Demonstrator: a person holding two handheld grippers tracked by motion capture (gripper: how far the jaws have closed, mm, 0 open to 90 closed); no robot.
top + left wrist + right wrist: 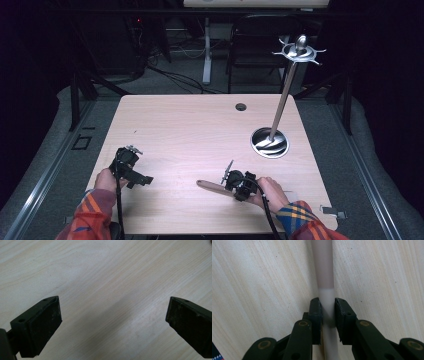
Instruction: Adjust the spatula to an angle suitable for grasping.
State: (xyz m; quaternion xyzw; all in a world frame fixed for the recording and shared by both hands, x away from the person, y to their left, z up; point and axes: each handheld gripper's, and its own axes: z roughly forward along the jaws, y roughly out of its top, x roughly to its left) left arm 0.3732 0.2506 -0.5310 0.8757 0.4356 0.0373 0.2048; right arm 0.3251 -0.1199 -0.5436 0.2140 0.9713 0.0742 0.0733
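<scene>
A wooden-handled utensil (210, 186) lies flat near the front of the light wood table (190, 125). My right gripper (230, 186) is shut on its handle. In the right gripper view the two pads press on both sides of the handle (323, 270), brown farther out and pale between the jaws of the right gripper (327, 305). My left gripper (141, 179) hovers at the front left, held in a hand. In the left gripper view the left gripper (113, 320) stands wide open over bare wood with nothing between its jaws.
A metal stand (282, 95) rises from a round shiny base (270, 142) at the right of the table, with hooked arms (298, 51) at its top. A small round cable hole (241, 106) sits near the far edge. A dark chair stands beyond the table.
</scene>
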